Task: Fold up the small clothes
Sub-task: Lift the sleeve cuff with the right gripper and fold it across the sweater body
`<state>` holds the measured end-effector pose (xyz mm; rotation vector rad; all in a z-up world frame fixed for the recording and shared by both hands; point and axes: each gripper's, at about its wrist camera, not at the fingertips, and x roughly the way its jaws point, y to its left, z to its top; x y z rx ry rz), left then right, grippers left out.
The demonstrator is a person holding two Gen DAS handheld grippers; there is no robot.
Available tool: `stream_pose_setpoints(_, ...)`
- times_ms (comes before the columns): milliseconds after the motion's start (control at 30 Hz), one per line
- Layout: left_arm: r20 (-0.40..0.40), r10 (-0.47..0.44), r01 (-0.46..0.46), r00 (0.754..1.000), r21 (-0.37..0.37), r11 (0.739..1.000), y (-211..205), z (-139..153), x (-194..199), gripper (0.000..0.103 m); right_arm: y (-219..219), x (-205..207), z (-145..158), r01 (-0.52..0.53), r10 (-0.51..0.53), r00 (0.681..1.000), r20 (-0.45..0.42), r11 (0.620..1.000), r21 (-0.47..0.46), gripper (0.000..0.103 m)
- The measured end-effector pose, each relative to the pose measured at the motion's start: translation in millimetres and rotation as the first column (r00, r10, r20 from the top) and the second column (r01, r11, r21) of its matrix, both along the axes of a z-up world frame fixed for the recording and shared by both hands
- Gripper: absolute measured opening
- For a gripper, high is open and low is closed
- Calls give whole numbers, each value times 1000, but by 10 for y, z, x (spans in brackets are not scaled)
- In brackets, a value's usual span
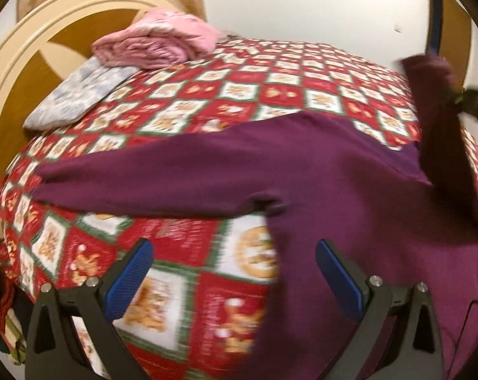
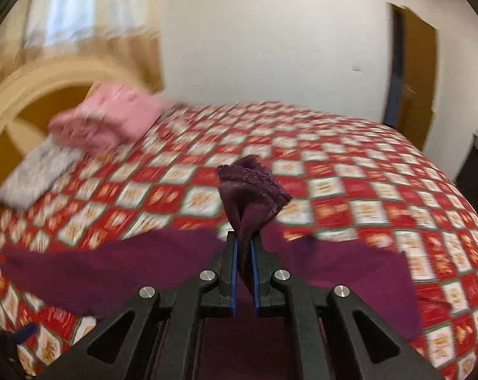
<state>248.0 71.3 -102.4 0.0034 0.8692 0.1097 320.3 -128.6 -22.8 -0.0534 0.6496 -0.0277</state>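
1. My right gripper (image 2: 244, 247) pinches a bunched end of the purple trousers (image 1: 302, 171), lifted above the bed (image 1: 207, 95).
2. My left gripper (image 1: 234, 253) hangs wide apart, holding nothing.
3. The quilt's print is too blurred to read.

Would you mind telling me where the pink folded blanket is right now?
The pink folded blanket sits at the far left of the bed in both wrist views, beside the headboard, partly atop a pale floral cloth.
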Motion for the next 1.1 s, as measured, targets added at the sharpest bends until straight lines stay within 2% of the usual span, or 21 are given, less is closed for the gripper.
stream_pose_setpoints(133,-15,37,-37,999,-3,999,257,-79,2,103,439,144,-424,-25,20,997,-69,996,-82,7)
stream_pose_setpoints(300,-26,68,-69,997,-23,997,438,-142,46,103,716,175,-715,-27,6,993,-116,983,-184,8)
stream_pose_setpoints(367,-31,75,-76,997,-31,997,468,-156,55,103,810,182,-807,-68,41,990,-136,977,-201,15)
stream_pose_setpoints(400,-31,74,-75,997,-35,997,475,-158,58,103,857,171,-851,-120,95,984,-151,979,-167,19)
stream_pose_setpoints(467,-31,68,-69,997,-33,997,470,-160,60,103,887,147,-882,-184,166,971,-170,978,-100,49)
stream_pose_setpoints(500,-31,65,-65,997,-27,997,460,-158,57,103,895,134,-896,-217,205,963,-178,974,-55,54)
stream_pose_setpoints(533,-30,60,-61,998,-23,998,454,-155,60,103,893,124,-906,-253,250,949,-189,967,9,57)
stream_pose_setpoints(633,-24,53,-54,998,-20,998,441,-116,67,103,742,85,-839,-301,346,914,-213,928,219,57)
stream_pose_setpoints(700,-10,44,-45,999,-23,999,431,-59,78,103,555,-15,-674,-289,337,928,-160,920,264,57)
stream_pose_setpoints(733,0,39,-39,999,-18,999,407,-17,100,103,295,-102,-470,-258,294,950,-103,929,265,57)
stream_pose_setpoints(800,16,10,-10,1000,-6,1000,325,73,161,103,-104,-190,-230,-193,212,976,-48,947,256,57)
stream_pose_setpoints(833,28,-2,2,1000,2,1000,273,117,187,103,-496,-250,-66,-120,127,992,-11,961,248,57)
stream_pose_setpoints(867,37,-11,11,999,9,1000,229,154,217,103,-685,-276,-7,-78,80,997,1,968,238,57)
stream_pose_setpoints(900,48,-23,22,999,15,1000,163,201,264,103,-1069,-308,77,15,-16,1000,4,980,199,57)
stream_pose_setpoints(1000,59,-57,55,997,36,998,-90,282,466,103,-1783,-368,118,195,-194,981,-23,970,144,57)
stream_pose_setpoints(1067,56,-80,77,995,47,996,-279,304,617,103,-2273,-453,101,301,-298,954,-40,942,151,48)
stream_pose_setpoints(1100,49,-94,92,994,41,995,-392,299,712,103,-2484,-495,74,349,-345,937,-56,924,155,48)
